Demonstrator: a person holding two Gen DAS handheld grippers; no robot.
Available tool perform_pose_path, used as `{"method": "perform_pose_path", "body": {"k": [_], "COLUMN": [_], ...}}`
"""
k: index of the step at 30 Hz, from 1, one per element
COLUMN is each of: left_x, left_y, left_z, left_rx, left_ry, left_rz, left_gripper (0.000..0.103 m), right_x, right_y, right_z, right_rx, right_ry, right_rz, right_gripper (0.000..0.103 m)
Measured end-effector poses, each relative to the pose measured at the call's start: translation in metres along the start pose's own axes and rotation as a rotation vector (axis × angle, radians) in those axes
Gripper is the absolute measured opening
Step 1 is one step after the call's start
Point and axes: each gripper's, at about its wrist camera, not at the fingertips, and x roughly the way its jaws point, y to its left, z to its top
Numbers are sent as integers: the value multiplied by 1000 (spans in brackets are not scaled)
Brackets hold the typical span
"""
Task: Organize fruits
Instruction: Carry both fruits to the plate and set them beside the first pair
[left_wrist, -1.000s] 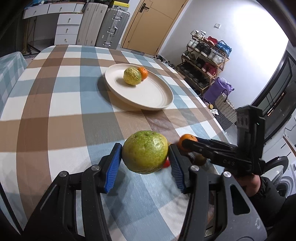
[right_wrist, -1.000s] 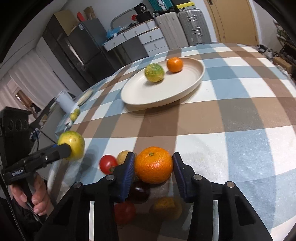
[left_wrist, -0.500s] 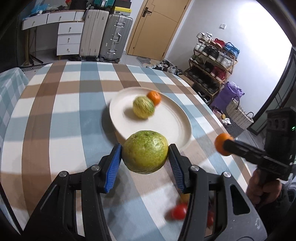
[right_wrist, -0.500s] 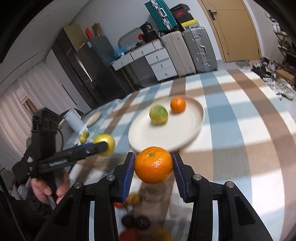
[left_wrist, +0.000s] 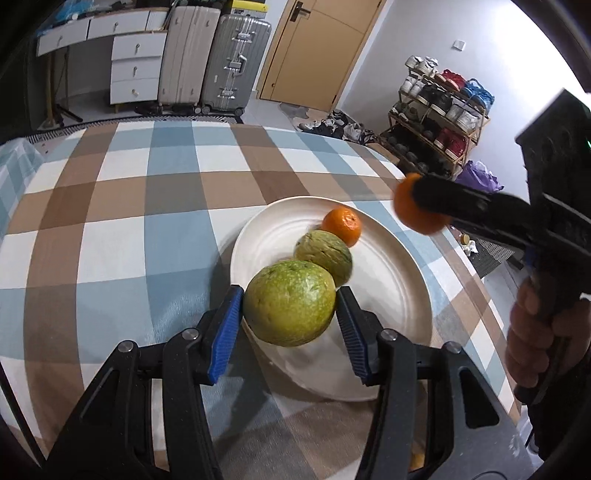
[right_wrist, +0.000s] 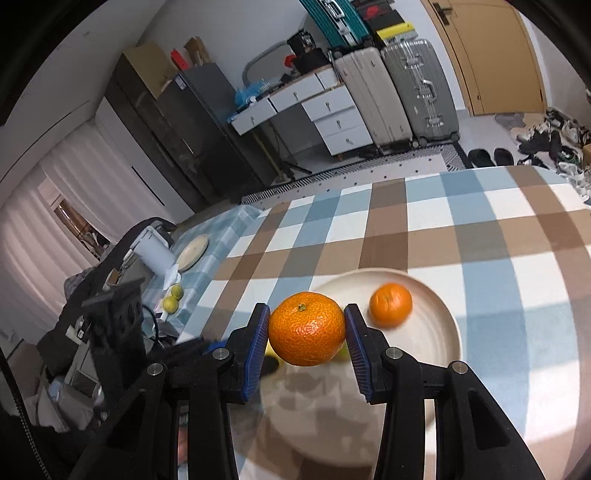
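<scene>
On the plate (left_wrist: 402, 295) near the table's (left_wrist: 110, 229) right edge lie a green fruit (left_wrist: 325, 254) and an orange (left_wrist: 341, 225), touching. The left gripper (left_wrist: 290, 314) hangs over the plate's near rim, clamped on a pomelo (left_wrist: 290, 302); the right gripper (right_wrist: 306, 334) grips a mandarin (right_wrist: 306, 328) above the plate — its hand (left_wrist: 535, 332) shows only in the left view (two small fruits (right_wrist: 173, 297) only in the right).
</scene>
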Motion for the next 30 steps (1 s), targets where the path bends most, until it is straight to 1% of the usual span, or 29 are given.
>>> {"method": "perform_pose_path", "body": {"k": [2,5,12,14,17,19,22,24,27,28,29,30], "left_x": [5,12,16,15,21,24,24,24,24,25,24,23], "left_y": [3,4,5,4,0,0,-2,-1,-1,-2,-3,-5], "left_z": [2,4,6,6,4,4,4,4,5,6,6,6], "left_rx": [-10,-2,10,4,26,16,29,24,19,21,24,30], "left_ry": [5,7,6,9,23,34,24,26,28,31,32,27], "left_rz": [-10,-3,-4,-29,-6,-22,-3,-6,-9,-9,-20,-26], "left_gripper": [49,49,49,49,49,49,49,49,49,52,59,62], "right_x": [18,40,76,81,86,89,94,97,100,100,100,100], "right_y": [-3,-8,-20,-22,-23,-23,-24,-25,-26,-25,-23,-22], "right_z": [12,21,24,23,25,25,24,24,24,24,24,24], "right_rx": [4,19,57,59,68,64,53,53,53,43,36,32], "right_ry": [22,53,120,125,121,122,139,148,147,150,151,151], "right_rz": [-3,-22,-56,-68,-73,-80,-101,-117,-116,-117,-113,-110], "right_gripper": [42,42,42,42,42,42,42,42,43,47,51,54]}}
